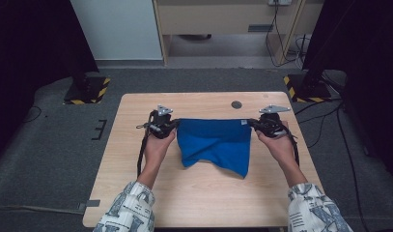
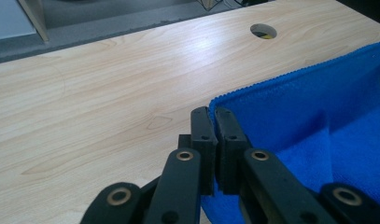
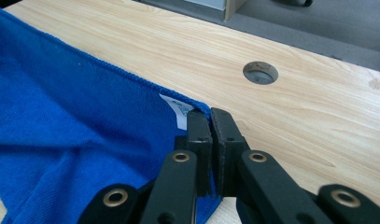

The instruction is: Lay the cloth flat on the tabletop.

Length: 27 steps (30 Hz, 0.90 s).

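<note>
A blue cloth [image 1: 216, 142] hangs stretched between my two grippers over the middle of the wooden table [image 1: 203, 193]; its lower part sags toward the table. My left gripper [image 1: 174, 124] is shut on the cloth's left top corner [image 2: 225, 105], jaws pressed together [image 2: 212, 113]. My right gripper [image 1: 254, 124] is shut on the right top corner, beside a small white label [image 3: 178, 108], its tips meeting at the hem [image 3: 210, 115]. The cloth's top edge [image 1: 213, 120] runs straight between both grips.
A round cable hole [image 1: 236, 104] lies in the table behind the cloth, also seen as a hole [image 3: 260, 72] beyond the right jaws. Two stand bases with yellow-black stripes [image 1: 88, 90] [image 1: 305, 89] sit on the floor past the far corners.
</note>
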Available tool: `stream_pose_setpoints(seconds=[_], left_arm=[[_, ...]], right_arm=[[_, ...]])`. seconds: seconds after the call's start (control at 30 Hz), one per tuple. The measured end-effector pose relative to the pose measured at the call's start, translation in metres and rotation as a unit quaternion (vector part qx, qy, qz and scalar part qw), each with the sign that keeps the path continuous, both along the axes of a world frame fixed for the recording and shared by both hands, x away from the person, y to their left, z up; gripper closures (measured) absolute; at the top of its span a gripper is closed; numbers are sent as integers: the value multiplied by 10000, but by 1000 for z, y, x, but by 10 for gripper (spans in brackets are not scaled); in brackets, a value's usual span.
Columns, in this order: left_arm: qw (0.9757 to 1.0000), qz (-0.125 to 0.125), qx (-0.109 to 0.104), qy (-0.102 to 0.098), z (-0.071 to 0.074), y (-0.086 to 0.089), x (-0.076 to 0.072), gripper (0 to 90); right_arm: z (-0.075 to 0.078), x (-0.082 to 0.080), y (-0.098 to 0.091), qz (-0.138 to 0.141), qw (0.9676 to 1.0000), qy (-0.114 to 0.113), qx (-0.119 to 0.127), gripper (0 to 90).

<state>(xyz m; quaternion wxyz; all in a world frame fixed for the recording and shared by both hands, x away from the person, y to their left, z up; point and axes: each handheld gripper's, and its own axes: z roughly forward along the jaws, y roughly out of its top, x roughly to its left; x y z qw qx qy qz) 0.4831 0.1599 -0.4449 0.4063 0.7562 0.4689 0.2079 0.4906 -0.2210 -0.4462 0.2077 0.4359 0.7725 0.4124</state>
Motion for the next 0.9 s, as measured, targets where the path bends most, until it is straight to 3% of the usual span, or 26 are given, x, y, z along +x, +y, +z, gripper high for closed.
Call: stream_pose_setpoints(seconds=[0.27,0.47,0.53,0.67,0.73,0.77,0.87,0.9], left_arm=[[10000,3,-44,75,-10,1,7,874],[9993,142,-154,323,-29,5,22,873],[9991,156,-95,392,-35,5,26,873],[9988,193,-135,418,-44,6,32,857],[9986,216,-267,392,-47,9,34,817],[9986,249,-334,341,-47,10,36,738],[9984,387,-355,204,-47,15,37,478],[9978,395,-512,167,-45,18,37,438]], right_arm=[[-5,4,2,-16,9999,78,-76,872],[-15,18,9,-78,9996,207,-187,872],[-20,24,13,-121,9992,282,-241,873],[-29,35,15,-241,9984,390,-343,872],[-32,40,16,-314,9978,422,-395,863],[-33,42,15,-348,9978,441,-363,823],[-35,45,15,-387,9975,478,-360,621],[-35,46,15,-424,9973,490,-332,553]])
